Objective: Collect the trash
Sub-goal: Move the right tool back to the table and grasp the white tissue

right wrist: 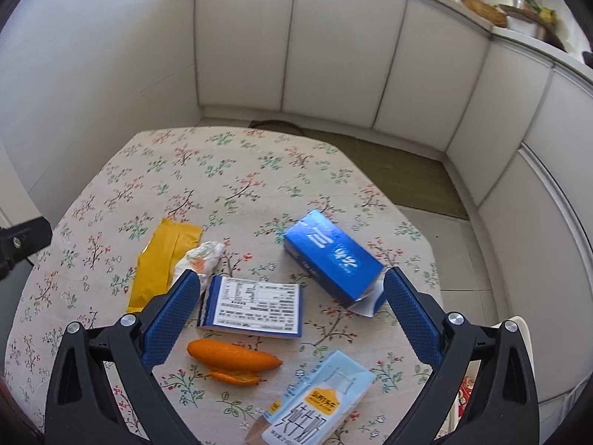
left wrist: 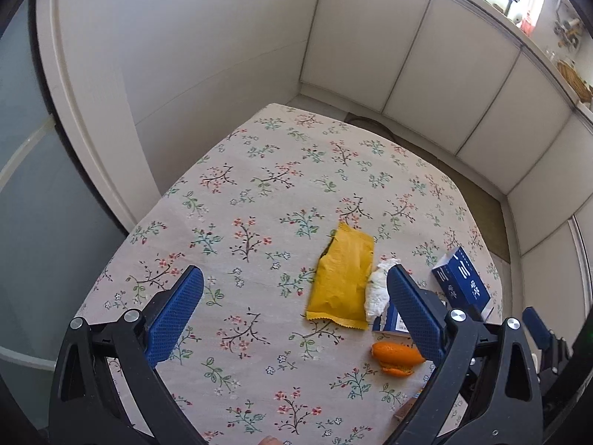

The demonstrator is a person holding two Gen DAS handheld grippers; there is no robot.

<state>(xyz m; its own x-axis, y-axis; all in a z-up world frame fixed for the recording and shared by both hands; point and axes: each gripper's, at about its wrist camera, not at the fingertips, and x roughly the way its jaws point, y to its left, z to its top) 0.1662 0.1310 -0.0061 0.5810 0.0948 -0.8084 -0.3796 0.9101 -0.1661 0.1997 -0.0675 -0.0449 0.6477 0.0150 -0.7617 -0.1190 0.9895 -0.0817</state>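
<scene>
Trash lies on a floral tablecloth (left wrist: 259,200) (right wrist: 229,170). A yellow wrapper (left wrist: 343,278) (right wrist: 163,259) lies flat beside a crumpled white tissue (left wrist: 378,291) (right wrist: 202,259). An open blue carton (right wrist: 331,257) (left wrist: 463,282) lies on its side. A small blue-and-white box (right wrist: 255,306) (left wrist: 393,320) lies label up. Orange peel (right wrist: 233,361) (left wrist: 396,356) lies near the front. A light blue milk carton (right wrist: 318,404) lies at the front edge. My left gripper (left wrist: 294,313) is open and empty above the table. My right gripper (right wrist: 287,315) is open and empty over the small box and peel.
White cabinet panels (right wrist: 333,59) (left wrist: 426,74) curve around the table's far side and right. A countertop above them holds a basket (right wrist: 485,9) and clutter. A brown floor mat (right wrist: 400,178) lies past the table's right edge. A glass door (left wrist: 22,204) stands at left.
</scene>
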